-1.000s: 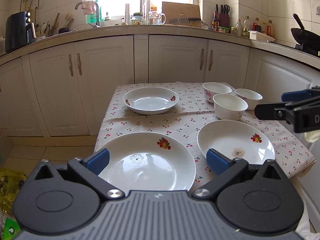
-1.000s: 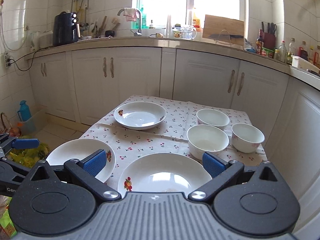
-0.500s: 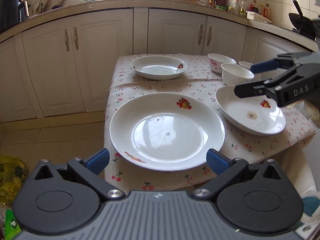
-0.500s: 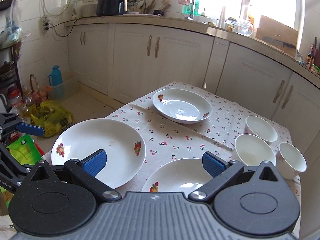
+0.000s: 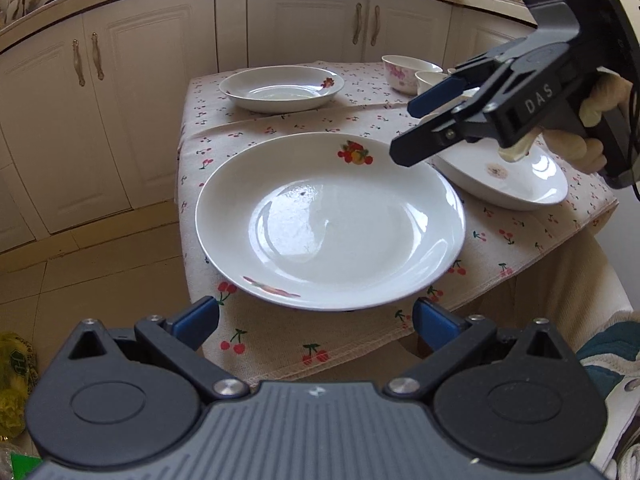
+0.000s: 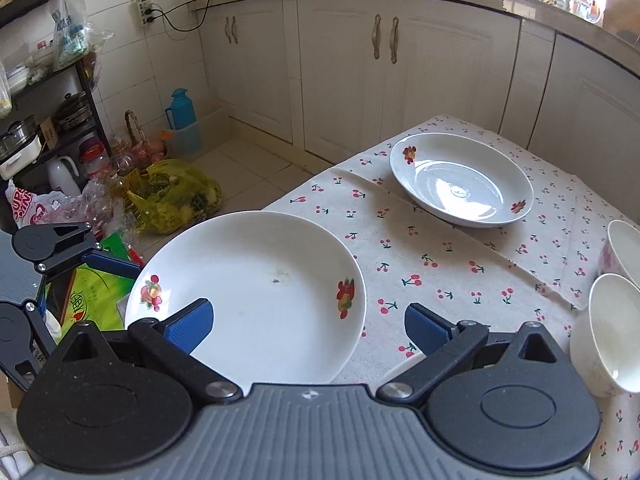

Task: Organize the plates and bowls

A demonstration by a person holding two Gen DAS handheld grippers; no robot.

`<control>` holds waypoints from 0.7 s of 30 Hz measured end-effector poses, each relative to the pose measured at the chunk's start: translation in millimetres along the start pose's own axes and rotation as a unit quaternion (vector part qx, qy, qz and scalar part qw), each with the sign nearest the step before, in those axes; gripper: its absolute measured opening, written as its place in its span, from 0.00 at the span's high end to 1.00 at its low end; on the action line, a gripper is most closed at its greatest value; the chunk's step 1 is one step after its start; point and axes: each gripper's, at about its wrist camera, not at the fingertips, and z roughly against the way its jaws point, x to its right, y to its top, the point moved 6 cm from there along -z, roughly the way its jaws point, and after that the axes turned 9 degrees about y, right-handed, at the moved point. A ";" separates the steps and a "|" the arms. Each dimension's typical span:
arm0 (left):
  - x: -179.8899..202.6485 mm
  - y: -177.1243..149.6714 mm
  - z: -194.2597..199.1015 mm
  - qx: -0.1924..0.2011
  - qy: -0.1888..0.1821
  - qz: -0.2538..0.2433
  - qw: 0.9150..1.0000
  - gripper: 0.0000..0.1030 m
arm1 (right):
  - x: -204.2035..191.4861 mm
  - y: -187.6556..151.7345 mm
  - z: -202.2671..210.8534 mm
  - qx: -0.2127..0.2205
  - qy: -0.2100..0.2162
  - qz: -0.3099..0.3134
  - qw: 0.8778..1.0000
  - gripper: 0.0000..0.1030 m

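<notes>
A large white plate (image 5: 332, 220) with fruit prints lies at the table's near left corner, just beyond my open left gripper (image 5: 316, 324); it also shows in the right wrist view (image 6: 256, 292). My right gripper (image 6: 306, 324) is open and hovers over that plate's right rim; it also shows in the left wrist view (image 5: 416, 128). A second plate (image 5: 516, 180) lies to the right, partly hidden by the right gripper. A third plate (image 5: 282, 88) (image 6: 462, 180) sits at the far side. White bowls (image 5: 404, 72) (image 6: 612, 332) stand at the far right.
The table has a cherry-print cloth (image 5: 280, 124) and its near edge hangs just in front of my left gripper. White cabinets (image 5: 304, 20) stand behind. Bags and bottles (image 6: 160, 196) crowd the floor to the left.
Both grippers have moved closer to the large near plate and tilted down. The right gripper swung left and now hovers over the plate's right rim.
</notes>
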 end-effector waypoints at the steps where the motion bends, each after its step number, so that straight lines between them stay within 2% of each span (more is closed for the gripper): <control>1: -0.1 0.6 -1.3 0.000 -0.003 -0.004 1.000 0.01 | 2.5 1.4 -4.3 -0.005 0.004 -0.002 1.000 0.00; 6: -0.7 4.4 -6.3 0.000 -0.018 -0.019 1.000 0.01 | 18.5 8.2 -26.9 -0.033 0.027 -0.018 0.999 0.08; 14: 0.6 7.6 -11.3 -0.007 -0.035 -0.035 0.999 0.04 | 29.5 6.9 -50.3 -0.071 0.067 -0.045 0.994 0.33; 17: -0.9 8.2 -12.8 -0.011 -0.040 -0.035 0.999 0.04 | 32.4 5.8 -53.0 -0.075 0.080 -0.058 0.992 0.37; 21: -0.7 9.7 -14.6 -0.016 -0.044 -0.037 0.998 0.04 | 35.0 6.5 -52.7 -0.072 0.089 -0.069 0.991 0.37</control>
